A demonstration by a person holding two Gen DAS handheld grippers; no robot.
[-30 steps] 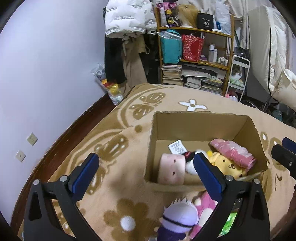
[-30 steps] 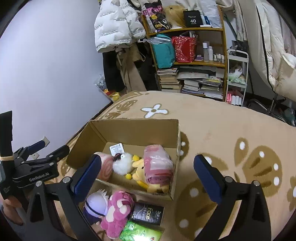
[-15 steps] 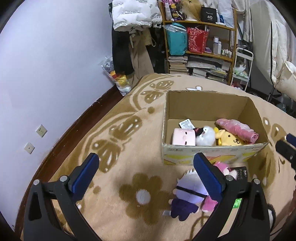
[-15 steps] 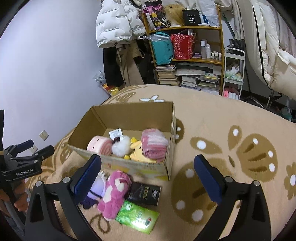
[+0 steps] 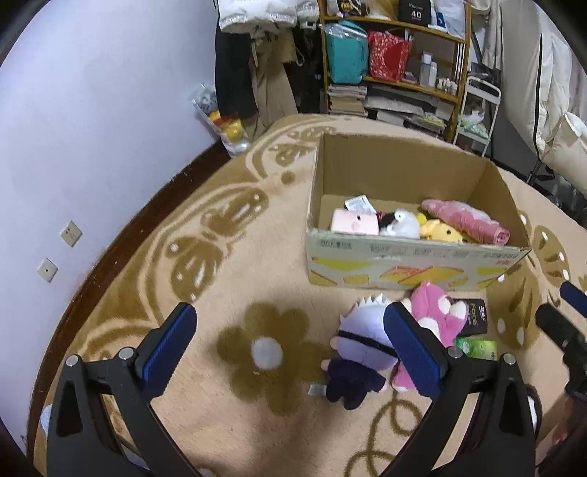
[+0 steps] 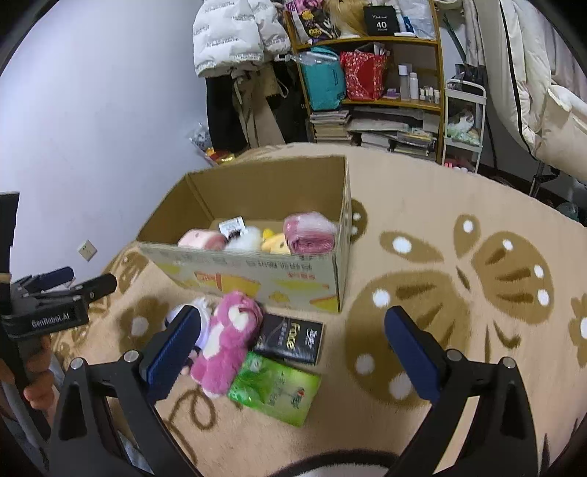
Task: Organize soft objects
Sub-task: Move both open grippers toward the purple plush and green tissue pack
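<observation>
Two grippers hover over the carpet, and neither grips anything: the left gripper (image 5: 288, 339) has its blue-padded fingers spread wide with bare rug between them, and the right gripper (image 6: 293, 339) is spread just as wide above the loose pile.

Just beyond the left gripper's right finger lies a purple-haired doll (image 5: 357, 352), pale lilac hair, dark blindfold band, deep purple body, on its back on the rug. Touching it on the right is a pink plush bear (image 5: 434, 315) with white patches; in the right wrist view that bear (image 6: 229, 339) sprawls beside the gripper's left finger, partly between the fingers. Against the bear sit a black "face" packet (image 6: 291, 339) and, nearer the camera, a green tissue pack (image 6: 275, 389), both flat on the carpet inside the right gripper's span.

Behind them stands the open cardboard box (image 5: 411, 262), yellow print on its front wall, well beyond both pairs of fingertips. Inside, in a row: a pink square plush (image 5: 354, 224), a white fluffy plush (image 5: 401, 224), a yellow plush (image 5: 442, 231) and a pink rolled bundle (image 5: 467, 218) at the right end.

Everything rests on a beige carpet (image 5: 234, 293) patterned with brown flowers and butterflies. At left runs a lilac wall (image 5: 91, 121) with two sockets; at the back, a wooden shelf (image 6: 370, 73) crowded with bags, books and bottles, with a white puffer jacket (image 6: 234, 33) hanging beside it.
</observation>
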